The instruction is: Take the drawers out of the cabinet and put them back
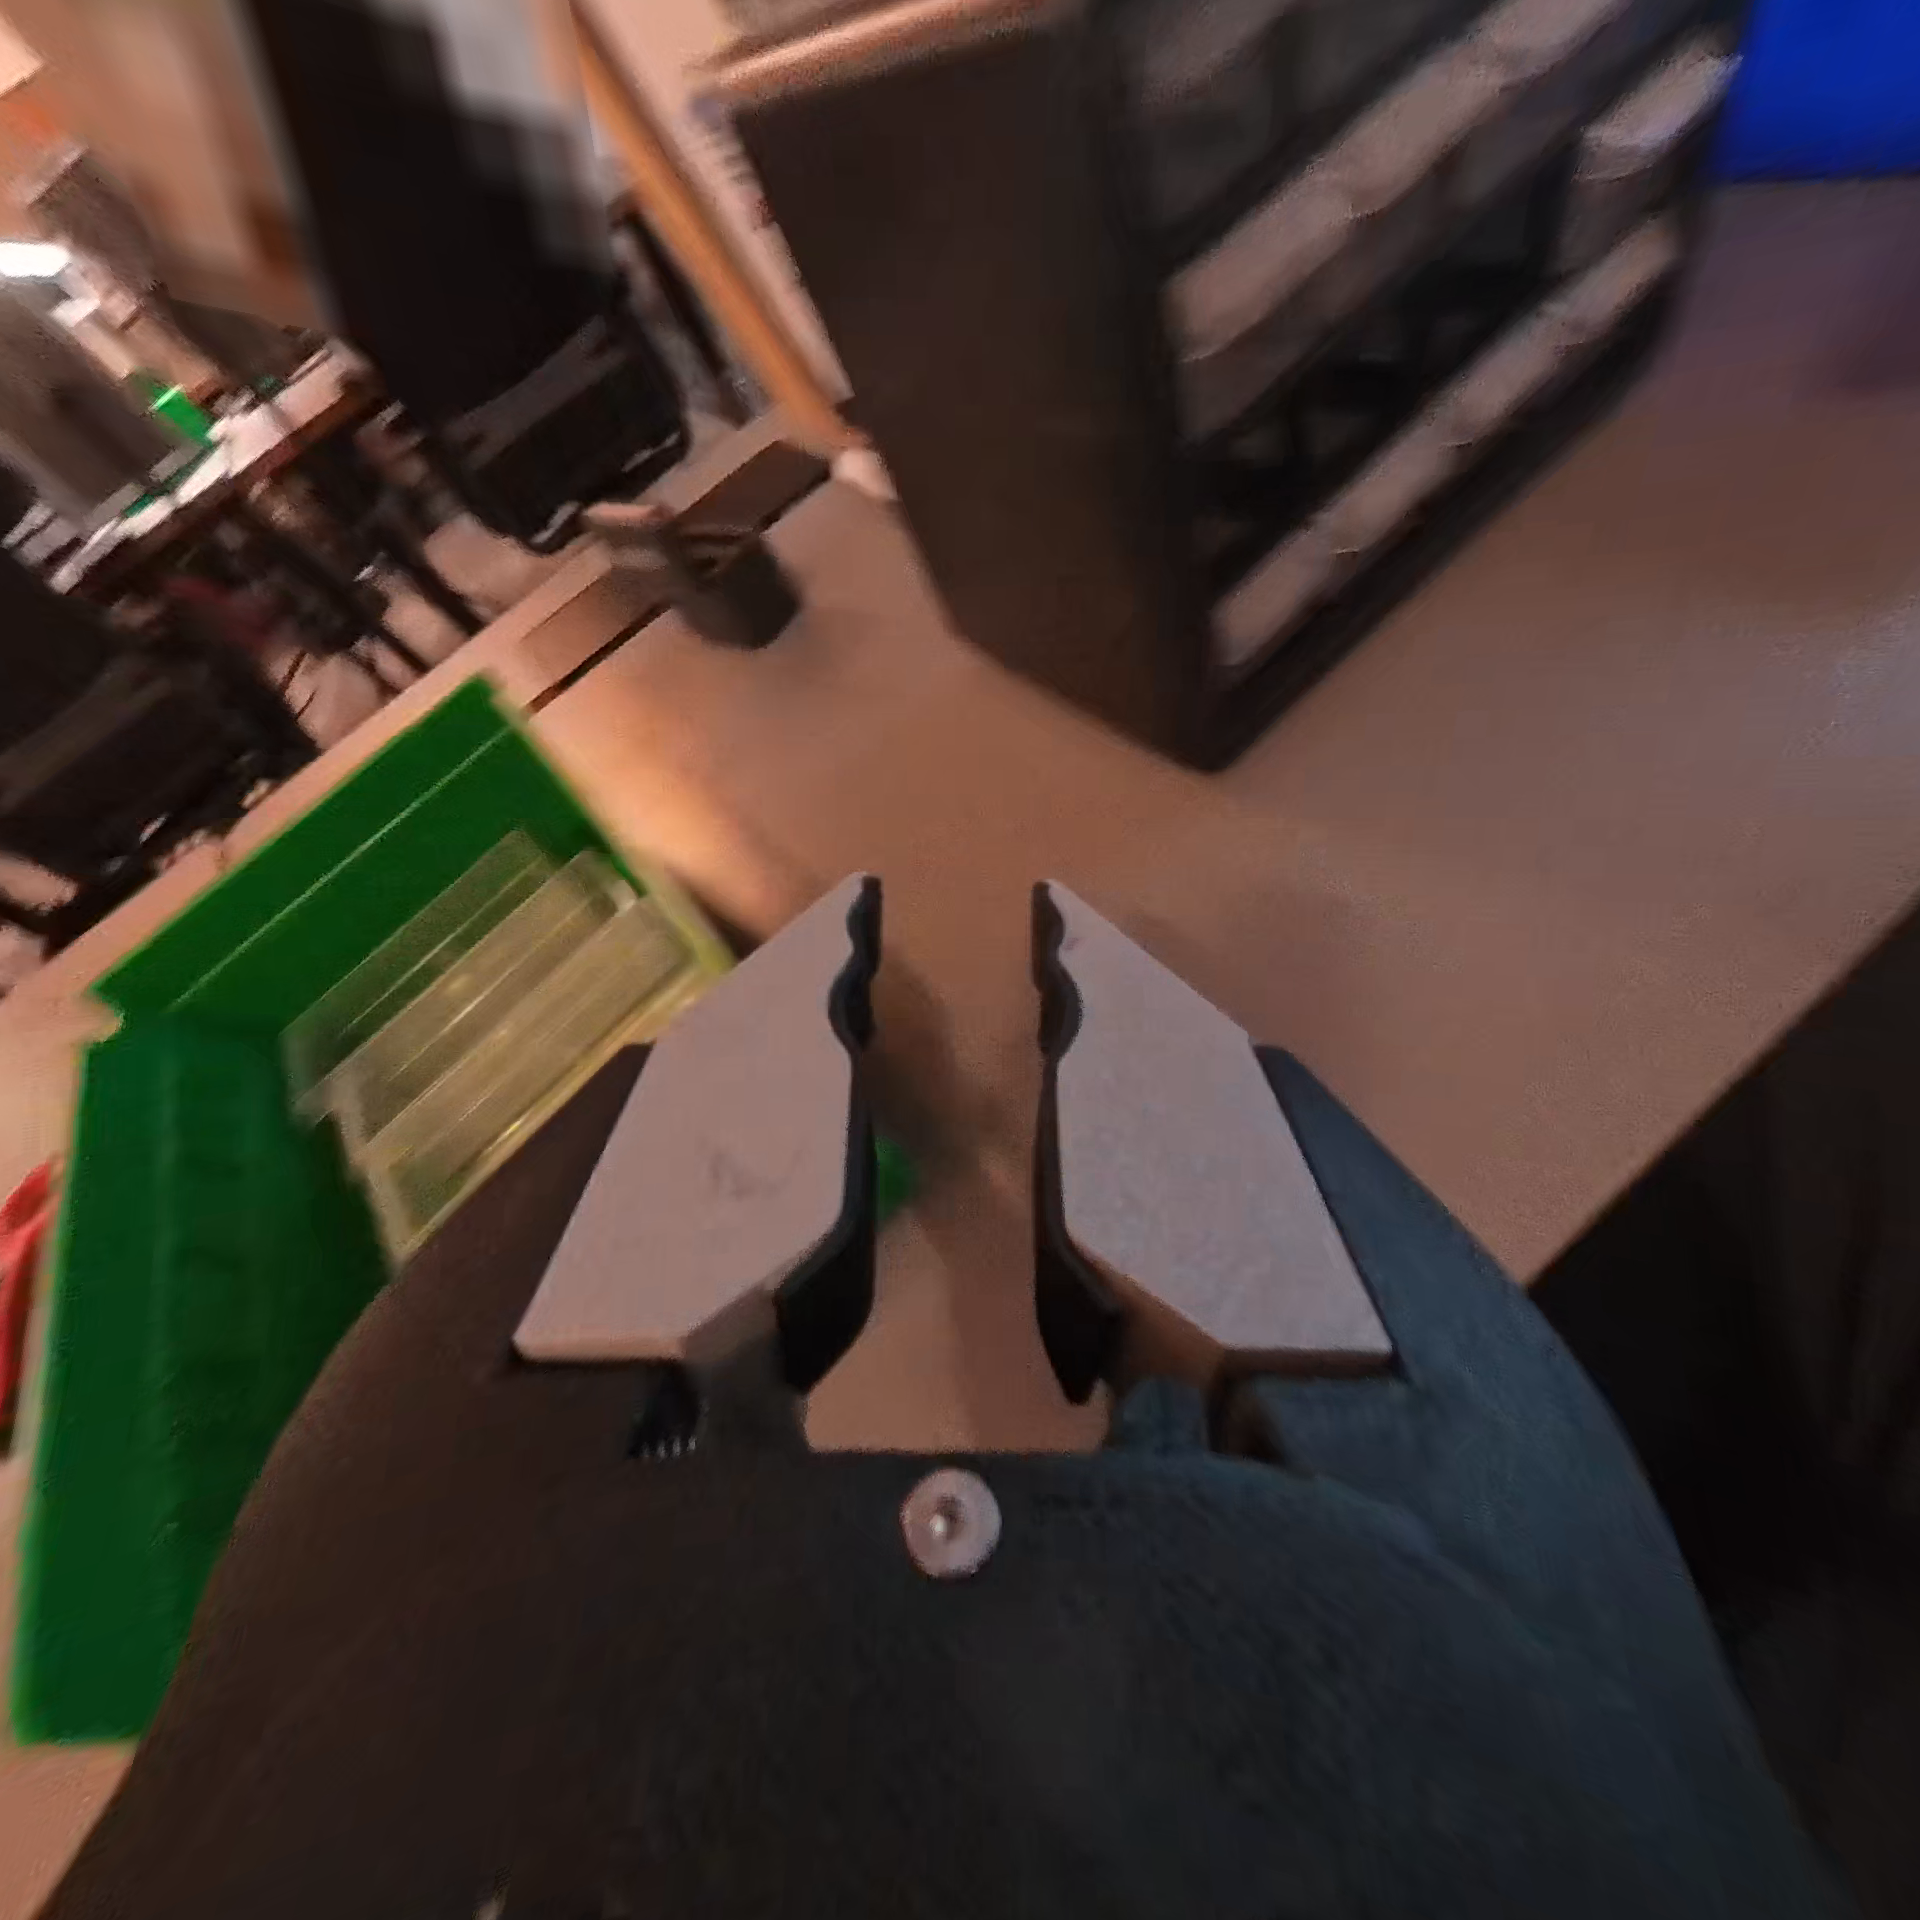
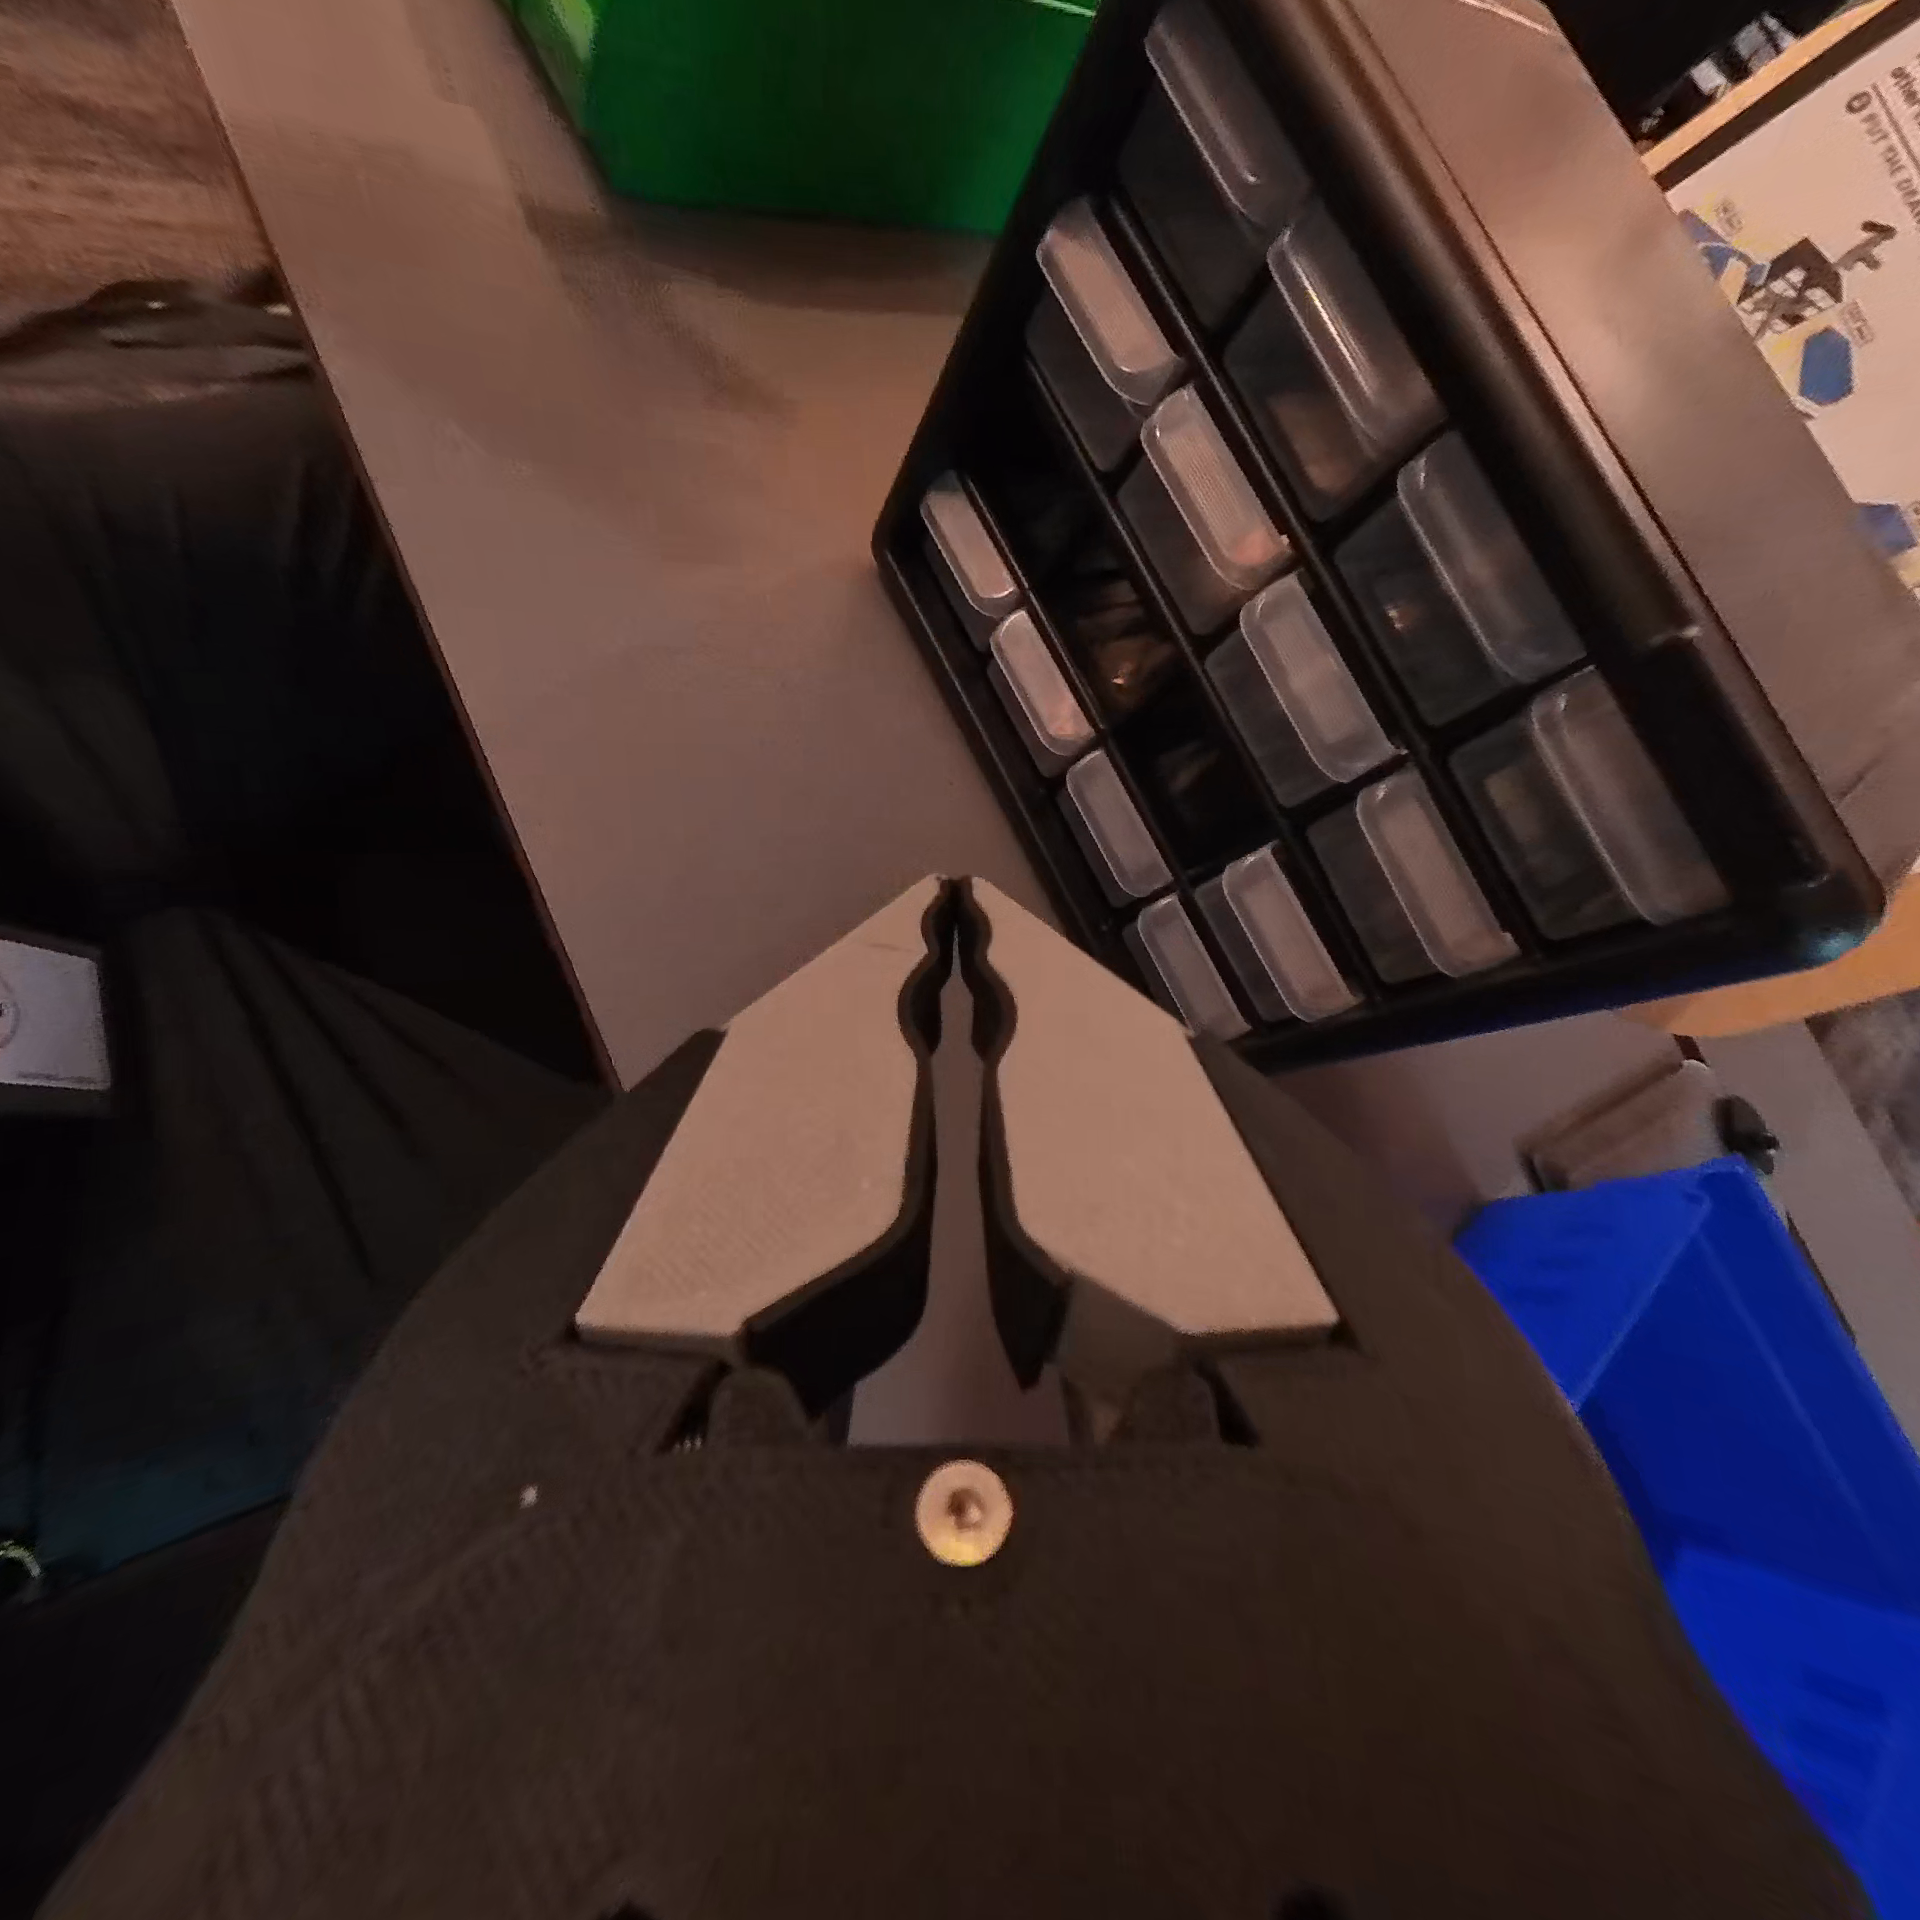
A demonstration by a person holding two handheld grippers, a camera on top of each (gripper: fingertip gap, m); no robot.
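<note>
A black cabinet [image 2: 1538, 343] with several small clear drawers [image 2: 1288, 686] stands on the table; some slots [image 2: 1132, 665] in one row are open and dark. It also shows blurred in the left wrist view [image 1: 997, 395]. Clear drawers [image 1: 488, 997] lie stacked in a green bin [image 1: 208, 1226] at the left. My left gripper [image 1: 956, 904] is open and empty above the table, right of the green bin. My right gripper [image 2: 956, 894] is shut and empty, just short of the cabinet's lower front corner.
A blue bin [image 2: 1714, 1403] stands right of my right gripper. The green bin also shows at the top of the right wrist view [image 2: 810, 104]. The brown table [image 1: 1351, 883] has an edge at the right [image 1: 1704, 1132]. A cardboard box [image 2: 1787, 208] stands behind the cabinet. Chairs and tables [image 1: 229, 488] are beyond.
</note>
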